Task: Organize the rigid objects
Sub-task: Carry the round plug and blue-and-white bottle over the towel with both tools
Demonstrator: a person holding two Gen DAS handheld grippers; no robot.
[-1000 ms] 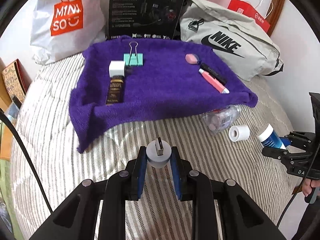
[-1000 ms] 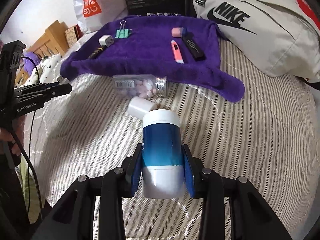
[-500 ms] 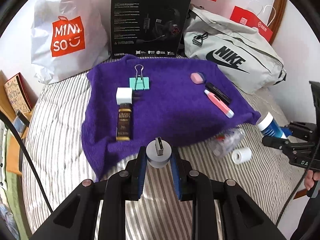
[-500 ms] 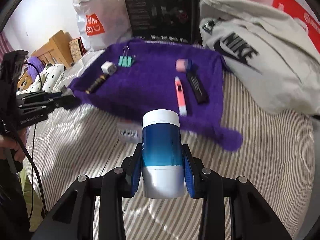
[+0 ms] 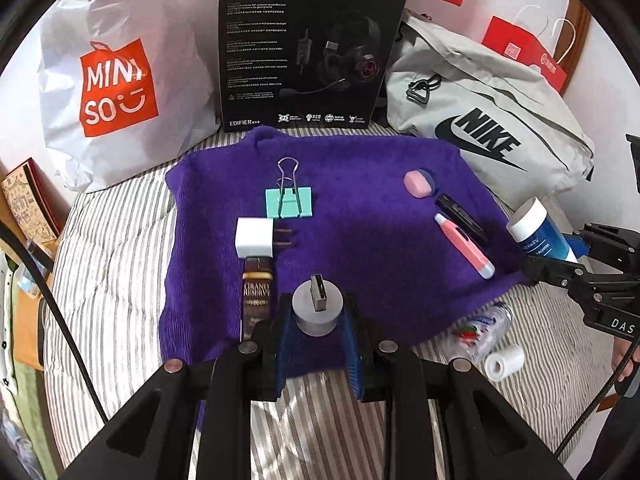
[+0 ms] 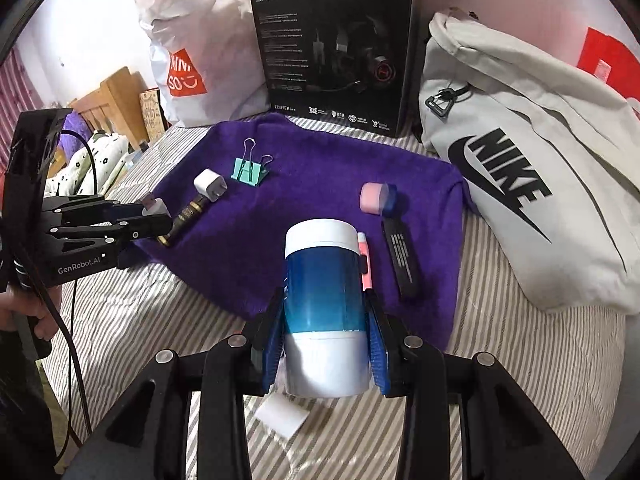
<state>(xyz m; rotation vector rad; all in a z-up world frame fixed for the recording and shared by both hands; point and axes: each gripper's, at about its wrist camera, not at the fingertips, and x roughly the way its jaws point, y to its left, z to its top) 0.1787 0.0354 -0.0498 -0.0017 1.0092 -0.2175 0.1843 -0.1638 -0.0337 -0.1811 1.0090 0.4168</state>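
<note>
While both grippers are loaded, the item nearest placement is the grey USB adapter [image 5: 317,309], clamped between the jaws of the left gripper [image 5: 317,320], plug end pointing forward along the fingers, over the near edge of the purple towel [image 5: 360,216].

Second item: blue-and-white jar [image 6: 325,304], pinched across its body by the right gripper [image 6: 325,340], long axis running away from the camera, cap forward, above the towel's near-right edge.

Already on the towel, left group: white charger [image 5: 255,237], brown bottle [image 5: 257,294], teal binder clip [image 5: 289,201]. Right group: pink eraser [image 5: 417,184], black stick [image 5: 460,216], pink pen [image 5: 466,249].

The left gripper is nearer the left group; judged, the adapter goes beside the brown bottle.

Left wrist view only: clear pill bottle [image 5: 478,330] and white tape roll [image 5: 504,362], off the towel on the striped bedding [image 5: 112,264]. Right wrist view only: the adapter seen side-on, just above the brown bottle.
</note>
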